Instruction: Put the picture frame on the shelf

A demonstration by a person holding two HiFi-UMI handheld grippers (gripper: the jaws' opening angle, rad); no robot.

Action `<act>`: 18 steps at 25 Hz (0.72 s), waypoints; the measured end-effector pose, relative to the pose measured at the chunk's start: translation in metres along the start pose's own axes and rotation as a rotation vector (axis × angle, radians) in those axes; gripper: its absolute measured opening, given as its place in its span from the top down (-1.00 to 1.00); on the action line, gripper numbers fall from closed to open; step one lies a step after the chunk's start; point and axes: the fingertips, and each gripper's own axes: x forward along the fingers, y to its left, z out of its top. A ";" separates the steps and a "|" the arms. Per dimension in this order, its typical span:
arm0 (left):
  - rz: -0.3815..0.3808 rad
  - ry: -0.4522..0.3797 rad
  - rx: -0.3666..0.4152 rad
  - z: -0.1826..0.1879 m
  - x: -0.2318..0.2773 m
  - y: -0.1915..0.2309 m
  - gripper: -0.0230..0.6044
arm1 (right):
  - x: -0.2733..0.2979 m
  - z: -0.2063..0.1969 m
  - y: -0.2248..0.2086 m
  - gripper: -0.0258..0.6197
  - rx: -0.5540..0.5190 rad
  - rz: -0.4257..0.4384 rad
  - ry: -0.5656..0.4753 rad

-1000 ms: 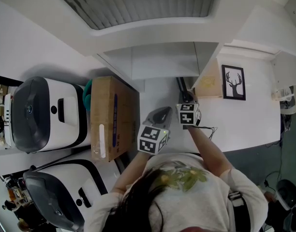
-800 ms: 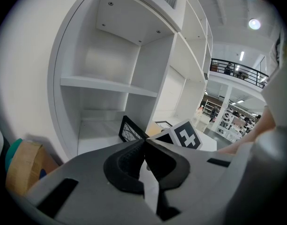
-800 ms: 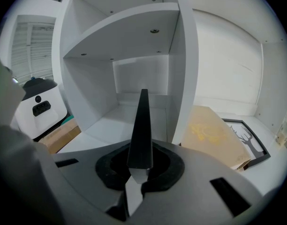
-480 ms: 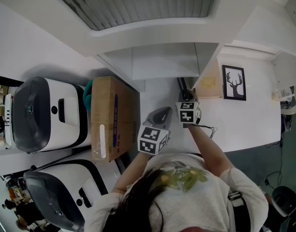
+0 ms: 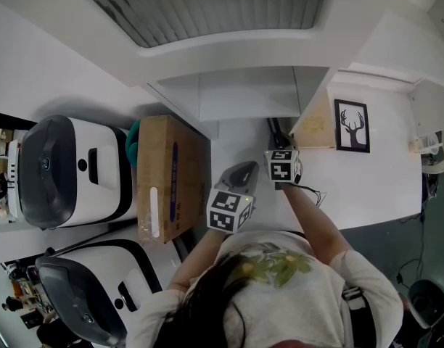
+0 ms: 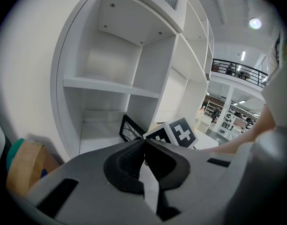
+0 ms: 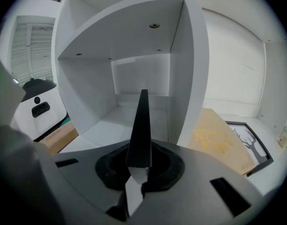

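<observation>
Two grippers, one held thing. The right gripper (image 5: pixel 281 152) has its fingers clenched on a thin black picture frame (image 7: pixel 142 125), flat and rigid. In the right gripper view it is edge-on, narrowing to a point upward. From the left gripper view its face (image 6: pixel 132 128) shows a fine pale pattern inside a dark border. The frame sits at the open front of a lower compartment of the white shelf (image 5: pixel 244 93), just left of a vertical divider panel (image 7: pixel 192 69). Whether its bottom edge touches the shelf board, cannot tell.

The left gripper (image 6: pixel 144 146) has its dark ribbed fingers pressed together on nothing. In the head view it hangs back from the shelf (image 5: pixel 244 167), near the person's chest.

The shelf is smooth matte white board with square open compartments, with small screw dots under the boards.

Right of the divider, one tan wooden board (image 7: pixel 223 142) with a faint yellow mark lies flat. Touching its far side is one second picture, black-framed with a black deer print (image 5: pixel 351 124), also lying flat on the white table (image 5: pixel 367 183).

On the left is one brown cardboard box (image 5: pixel 164 172), rectangular, with a teal thing (image 5: pixel 130 143) behind it. Beyond are two rounded white appliances with dark lids (image 5: pixel 62 169) (image 5: pixel 91 288).
</observation>
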 end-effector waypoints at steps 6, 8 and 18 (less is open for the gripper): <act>-0.001 0.002 -0.006 0.000 0.002 0.001 0.83 | 0.003 0.003 0.001 0.78 -0.007 0.005 -0.003; -0.001 0.001 -0.009 0.001 0.002 0.001 0.83 | 0.004 0.005 0.001 0.78 -0.007 0.004 -0.006; 0.003 0.002 -0.017 0.003 0.002 0.005 0.83 | 0.011 0.009 0.000 0.78 0.003 0.002 -0.001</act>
